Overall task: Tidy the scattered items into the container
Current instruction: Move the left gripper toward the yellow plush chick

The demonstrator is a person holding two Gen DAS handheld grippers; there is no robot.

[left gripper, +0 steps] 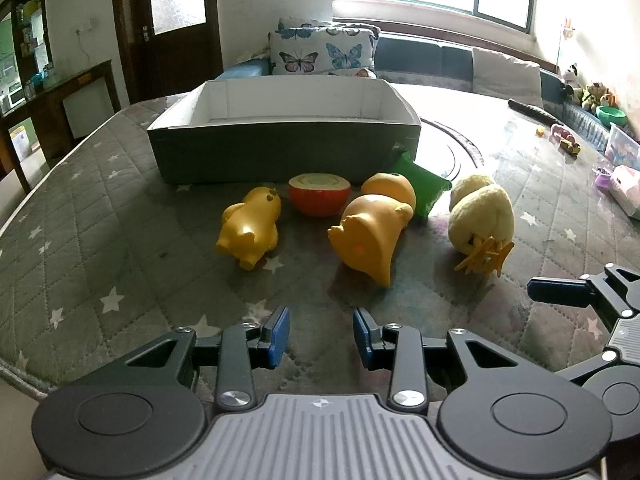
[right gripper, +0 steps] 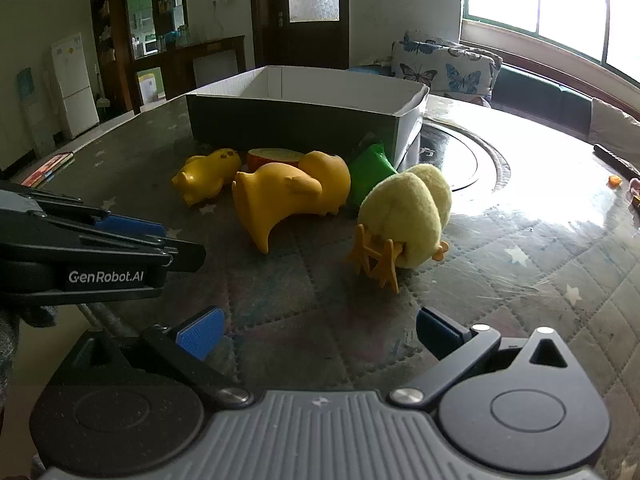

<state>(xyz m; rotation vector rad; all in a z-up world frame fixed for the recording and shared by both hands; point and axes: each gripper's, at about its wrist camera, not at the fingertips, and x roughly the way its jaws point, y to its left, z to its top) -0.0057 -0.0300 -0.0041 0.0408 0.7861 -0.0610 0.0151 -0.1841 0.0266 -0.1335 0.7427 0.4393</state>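
Right wrist view: the right gripper [right gripper: 320,336] gapes wide and empty, near the plush chick [right gripper: 404,216] lying before the cardboard box [right gripper: 292,124]; soft, light, probably best pinched across its body.

Table cloth [left gripper: 100,216] was grey, quilted, white stars. Box [left gripper: 280,152] dark outside, white inside. Pig toy [left gripper: 250,232] yellow, half fruit [left gripper: 319,196] red-orange, bag [left gripper: 420,186] green, plush chick [left gripper: 480,216] pale yellow, orange feet. Cushion [left gripper: 320,52] butterfly print.
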